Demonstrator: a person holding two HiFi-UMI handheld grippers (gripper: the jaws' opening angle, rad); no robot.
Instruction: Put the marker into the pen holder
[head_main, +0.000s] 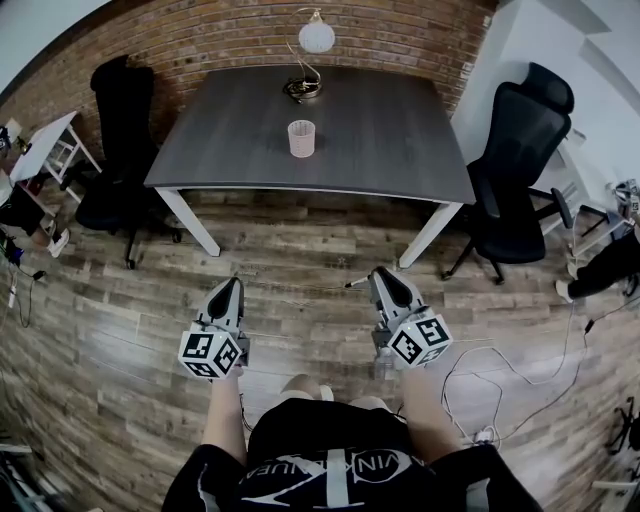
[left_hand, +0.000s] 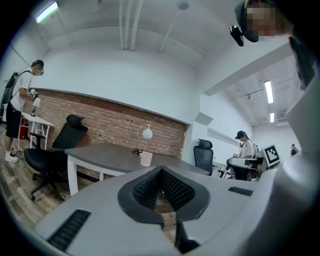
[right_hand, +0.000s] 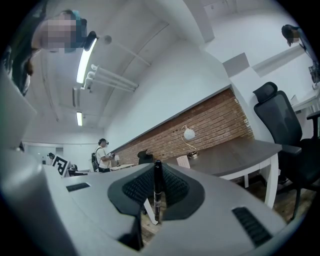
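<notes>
Black marker (right_hand: 157, 192) sits crosswise, clamped in the right gripper (head_main: 384, 282), well below the pen holder (head_main: 301, 138) at upper centre; left gripper (head_main: 229, 293) is closed and empty.

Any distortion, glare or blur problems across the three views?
Head view: heavy fisheye, table edges bow, corners vignetted, light even. Left gripper view: sharp, ceiling light slightly flared. Right gripper view: ceiling tube blown out; marker in right claw is sharp.

Dark table (head_main: 380, 130) against brick wall (head_main: 250, 35), wood floor (head_main: 300, 290).
</notes>
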